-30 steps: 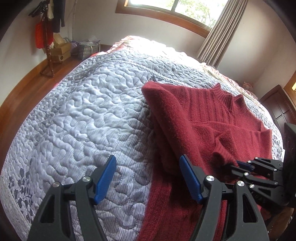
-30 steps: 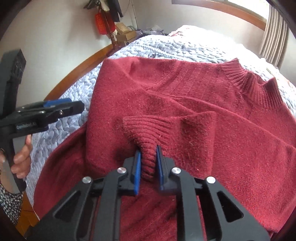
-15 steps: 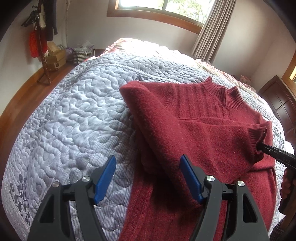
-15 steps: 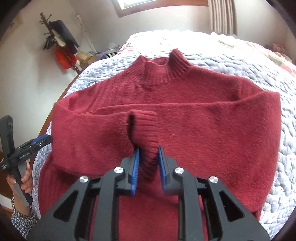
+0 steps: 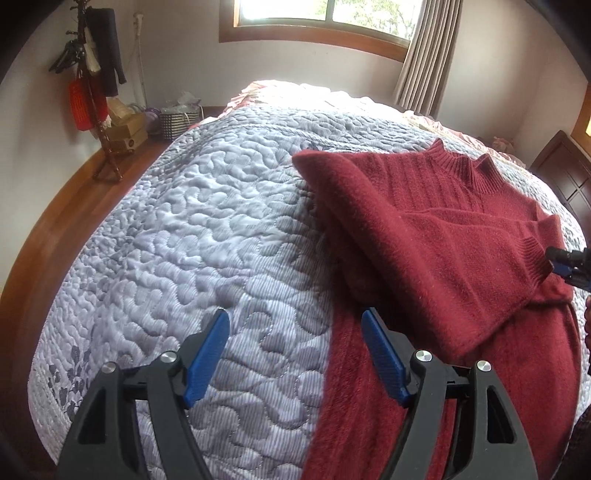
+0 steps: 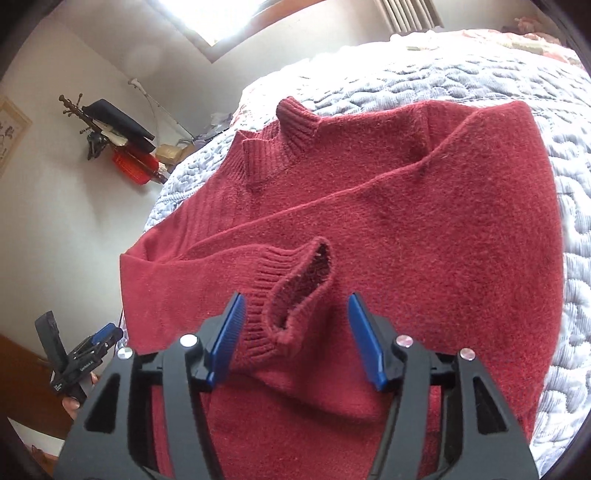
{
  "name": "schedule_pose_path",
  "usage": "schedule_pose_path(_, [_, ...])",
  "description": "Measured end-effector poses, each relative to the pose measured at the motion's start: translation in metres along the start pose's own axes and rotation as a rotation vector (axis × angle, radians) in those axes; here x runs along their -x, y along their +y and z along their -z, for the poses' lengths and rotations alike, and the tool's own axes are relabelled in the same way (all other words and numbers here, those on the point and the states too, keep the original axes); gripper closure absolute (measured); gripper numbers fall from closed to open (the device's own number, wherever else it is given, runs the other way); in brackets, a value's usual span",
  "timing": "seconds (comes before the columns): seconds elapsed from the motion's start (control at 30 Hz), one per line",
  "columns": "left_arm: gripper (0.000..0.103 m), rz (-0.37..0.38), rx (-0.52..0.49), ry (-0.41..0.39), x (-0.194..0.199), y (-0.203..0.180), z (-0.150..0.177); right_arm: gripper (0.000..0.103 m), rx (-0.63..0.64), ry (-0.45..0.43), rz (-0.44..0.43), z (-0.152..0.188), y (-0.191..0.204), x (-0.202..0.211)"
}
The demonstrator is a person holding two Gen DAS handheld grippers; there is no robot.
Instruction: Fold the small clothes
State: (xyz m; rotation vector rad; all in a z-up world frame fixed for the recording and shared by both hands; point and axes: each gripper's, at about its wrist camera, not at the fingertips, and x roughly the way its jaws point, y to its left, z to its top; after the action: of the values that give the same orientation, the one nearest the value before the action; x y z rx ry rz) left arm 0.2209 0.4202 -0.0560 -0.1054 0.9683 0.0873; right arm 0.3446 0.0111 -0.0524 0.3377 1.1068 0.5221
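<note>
left wrist view: the left gripper point(image 5: 295, 354) hangs spread and empty over the quilt point(image 5: 184, 236), at the near edge of the red sweater point(image 5: 443, 258), probably waiting its turn. right wrist view: the right gripper point(image 6: 295, 336) is released, its jaws wide either side of the cuff point(image 6: 291, 291), which lies across the sweater's chest so the sleeve sits folded in.

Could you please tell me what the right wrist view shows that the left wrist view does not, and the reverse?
Only the right wrist view shows the open mouth of the sleeve cuff lying free between the open right hand-held gripper and a framed picture. Only the left wrist view shows the window, curtain and dark headboard. Both show the red sweater, quilt and coat rack.
</note>
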Motion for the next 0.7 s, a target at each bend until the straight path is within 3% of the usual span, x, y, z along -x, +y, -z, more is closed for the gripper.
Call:
schedule_pose_path(0.1, [0.028,-0.031,-0.024,-0.006,0.002,0.003,0.005,0.042,0.000,0.007,-0.003,-0.002,0.009,-0.003])
schedule_pose_path(0.17, [0.028,-0.020,-0.018,-0.007,0.004,0.005,0.007,0.042,0.020,0.035,0.042,-0.003,0.016,-0.010])
schedule_pose_path(0.23, [0.027,-0.011,-0.016,-0.009,0.005,0.004,0.008,0.061,0.038,0.070,0.088,-0.005,0.020,-0.021])
schedule_pose_path(0.3, [0.027,-0.018,-0.024,-0.008,0.003,0.002,0.010,0.094,0.052,0.092,0.128,-0.007,0.020,-0.029])
schedule_pose_path(0.4, [0.027,-0.027,-0.051,-0.008,0.001,-0.005,0.013,0.095,0.094,0.055,0.105,-0.007,0.023,-0.018])
schedule_pose_path(0.53, [0.027,-0.051,-0.093,-0.023,-0.003,-0.013,0.015,0.095,0.064,-0.064,0.041,-0.011,0.018,0.026])
schedule_pose_path(0.63, [0.027,-0.060,-0.125,-0.034,-0.006,-0.026,0.012,0.095,0.058,-0.162,0.119,-0.015,0.010,0.057])
schedule_pose_path(0.7, [0.027,-0.069,-0.161,-0.049,-0.009,-0.039,0.007,0.095,0.045,-0.177,0.156,-0.016,0.002,0.065])
